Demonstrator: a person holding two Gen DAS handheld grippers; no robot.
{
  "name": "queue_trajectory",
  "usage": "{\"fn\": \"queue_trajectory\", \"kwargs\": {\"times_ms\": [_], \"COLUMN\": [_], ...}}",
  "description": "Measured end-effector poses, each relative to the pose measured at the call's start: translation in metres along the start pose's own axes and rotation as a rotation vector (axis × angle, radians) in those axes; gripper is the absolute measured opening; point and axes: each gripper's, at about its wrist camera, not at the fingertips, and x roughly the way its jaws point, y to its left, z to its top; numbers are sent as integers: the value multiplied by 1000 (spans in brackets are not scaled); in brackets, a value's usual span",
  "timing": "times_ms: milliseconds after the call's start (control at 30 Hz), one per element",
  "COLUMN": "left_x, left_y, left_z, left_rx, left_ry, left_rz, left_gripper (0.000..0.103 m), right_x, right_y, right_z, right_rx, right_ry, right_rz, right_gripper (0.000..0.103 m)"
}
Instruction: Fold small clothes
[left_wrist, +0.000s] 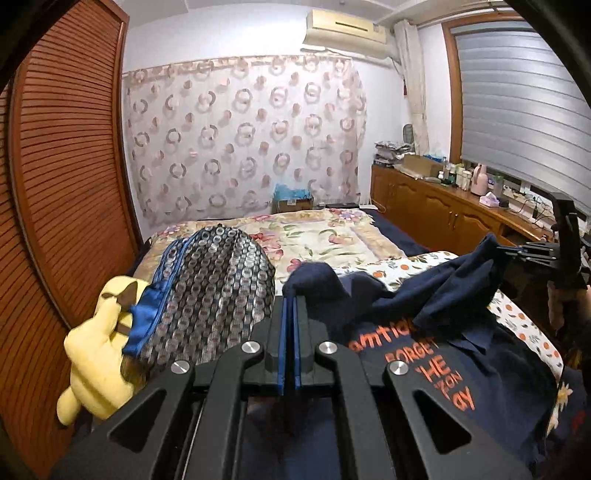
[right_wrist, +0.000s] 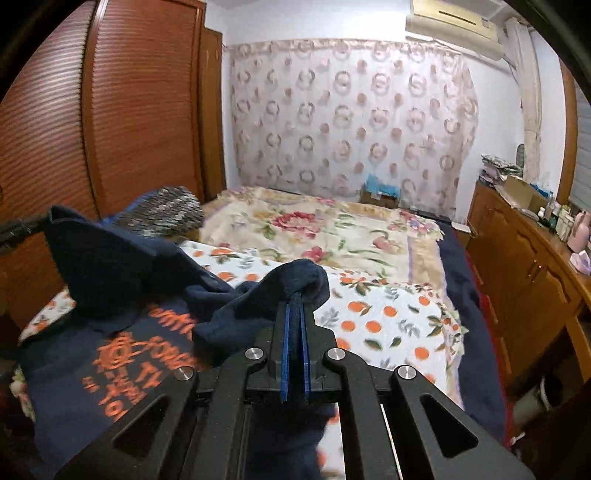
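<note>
Navy tee with orange lettering lies partly on the bed, over the orange-print blanket, its far edge lifted off the surface. My left tool is pinched fully closed on a bunched navy fold at one end; my right tool is likewise clamped tight on a wad of the same fabric at the other, jaws with nothing but cloth between them. Shirt sags and twists between the two grips, not flat. Risk, my read: both bites look like thick bunches, not clean corners, so the fold could land skewed or wrinkled; uneven pull may drag the blanket or slip a pinch. Patterned pillow and yellow plush sit just left, could snag.
</note>
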Motion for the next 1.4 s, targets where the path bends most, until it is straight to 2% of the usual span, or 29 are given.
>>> {"fn": "queue_trajectory", "kwargs": {"times_ms": [233, 433, 633, 867, 1100, 1400], "left_x": [-26, -33, -58, -83, -100, -80], "left_y": [-3, 7, 28, 43, 47, 48], "left_z": [-40, -52, -53, -59, -66, -79], "left_rx": [-6, -62, -141, -161, -174, -173], "left_ry": [5, 0, -58, -79, -61, 35], "left_rz": [12, -2, 0, 33, 41, 44], "left_gripper": [4, 4, 4, 4, 4, 4], "right_x": [-45, -80, -121, -158, -177, -149], "right_y": [6, 2, -2, 5, 17, 20], "right_z": [-51, -79, -82, -87, -95, -116], "right_rx": [29, 52, 70, 120, 103, 90], "right_ry": [1, 25, 8, -18, 9, 139], "right_rz": [52, 53, 47, 89, 114, 99], "right_gripper": [5, 5, 5, 5, 5, 5]}}
